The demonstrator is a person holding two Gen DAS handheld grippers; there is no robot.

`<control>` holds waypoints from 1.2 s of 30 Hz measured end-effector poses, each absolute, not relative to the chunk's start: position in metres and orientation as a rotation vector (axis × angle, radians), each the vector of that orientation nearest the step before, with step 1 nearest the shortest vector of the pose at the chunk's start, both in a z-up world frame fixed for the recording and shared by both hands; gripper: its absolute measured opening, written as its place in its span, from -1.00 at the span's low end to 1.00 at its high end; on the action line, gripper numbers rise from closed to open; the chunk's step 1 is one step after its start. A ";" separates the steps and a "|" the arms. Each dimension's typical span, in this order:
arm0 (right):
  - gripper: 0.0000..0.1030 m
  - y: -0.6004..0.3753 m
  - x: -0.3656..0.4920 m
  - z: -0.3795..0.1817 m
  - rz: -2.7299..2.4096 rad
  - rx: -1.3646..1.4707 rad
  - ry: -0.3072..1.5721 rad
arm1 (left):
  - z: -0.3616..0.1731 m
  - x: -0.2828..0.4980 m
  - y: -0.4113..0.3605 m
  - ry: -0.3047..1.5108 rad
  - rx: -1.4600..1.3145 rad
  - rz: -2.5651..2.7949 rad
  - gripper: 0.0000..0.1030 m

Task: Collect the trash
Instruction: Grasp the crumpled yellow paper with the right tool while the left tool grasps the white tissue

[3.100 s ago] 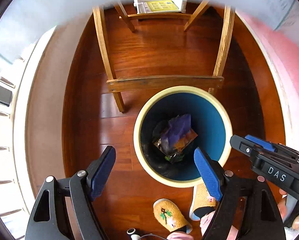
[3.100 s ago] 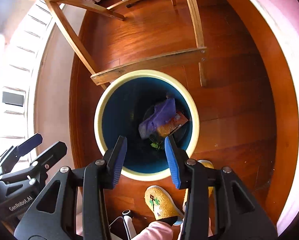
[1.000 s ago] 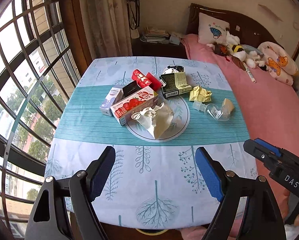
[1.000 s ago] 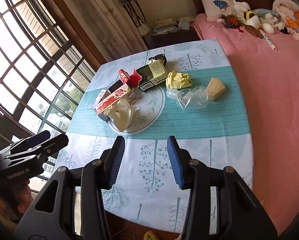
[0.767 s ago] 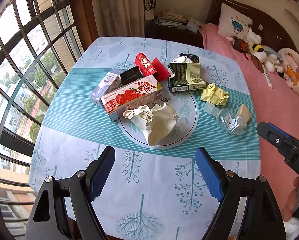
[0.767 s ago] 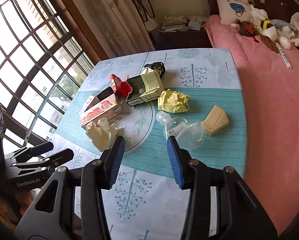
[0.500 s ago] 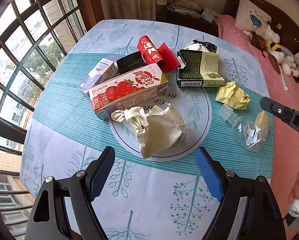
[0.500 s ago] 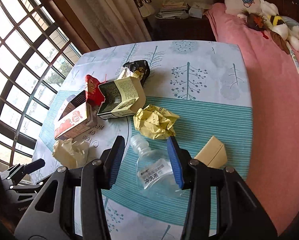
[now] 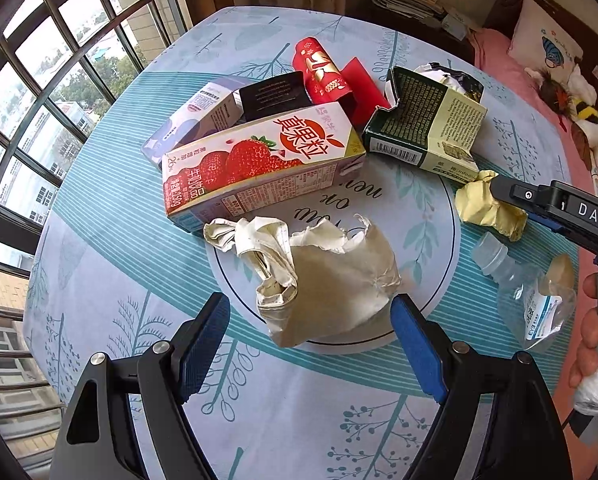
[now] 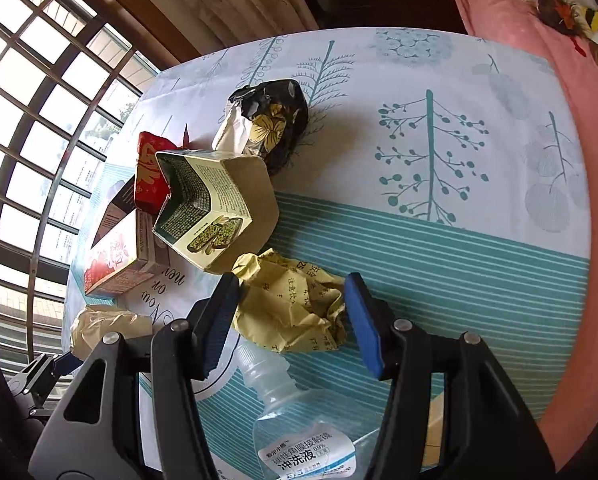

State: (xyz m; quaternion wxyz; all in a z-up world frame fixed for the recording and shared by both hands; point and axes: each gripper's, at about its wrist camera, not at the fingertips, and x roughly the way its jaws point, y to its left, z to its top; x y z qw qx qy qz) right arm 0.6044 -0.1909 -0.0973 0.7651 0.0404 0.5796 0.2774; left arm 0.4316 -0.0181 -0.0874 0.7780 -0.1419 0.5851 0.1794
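Crumpled yellow printed paper (image 10: 289, 312) lies on the leaf-patterned tablecloth (image 10: 439, 240) between my right gripper (image 10: 287, 316) pads — jaws wide, empty. It looks feather-light and springy, so I'd pinch mid-wad. Left gripper (image 9: 311, 344), also wide, frames the creased beige paper bag (image 9: 331, 280).

Both my wrist cameras look steeply down, close over the leaf-printed tablecloth (image 9: 111, 208); both catch the crumpled yellow paper (image 10: 295, 312).

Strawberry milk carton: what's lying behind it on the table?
Behind the strawberry milk carton lie a purple-and-white carton, a black card and a red packet. Their lower parts are hidden by it.
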 end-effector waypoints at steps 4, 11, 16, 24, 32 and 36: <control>0.00 -0.177 0.600 -0.099 0.646 0.068 1.277 | -0.087 0.440 -0.021 1.260 -0.296 0.396 0.63; 0.01 -0.159 0.587 -0.099 0.709 0.051 1.311 | -0.095 0.455 -0.016 1.279 -0.285 0.438 0.63; 0.24 -0.149 0.575 -0.094 0.782 0.045 1.320 | -0.098 0.453 -0.009 1.280 -0.315 0.410 0.32; 0.28 -0.128 0.549 -0.097 0.793 -0.135 1.282 | -0.091 0.433 0.006 1.236 -0.359 0.364 -0.23; 0.00 -0.118 0.525 -0.090 0.802 -0.198 1.239 | -0.075 0.408 0.023 1.211 -0.399 0.351 -0.38; -0.02 -0.118 0.505 -0.072 0.819 -0.176 1.213 | -0.062 0.392 0.026 1.198 -0.387 0.345 -0.38</control>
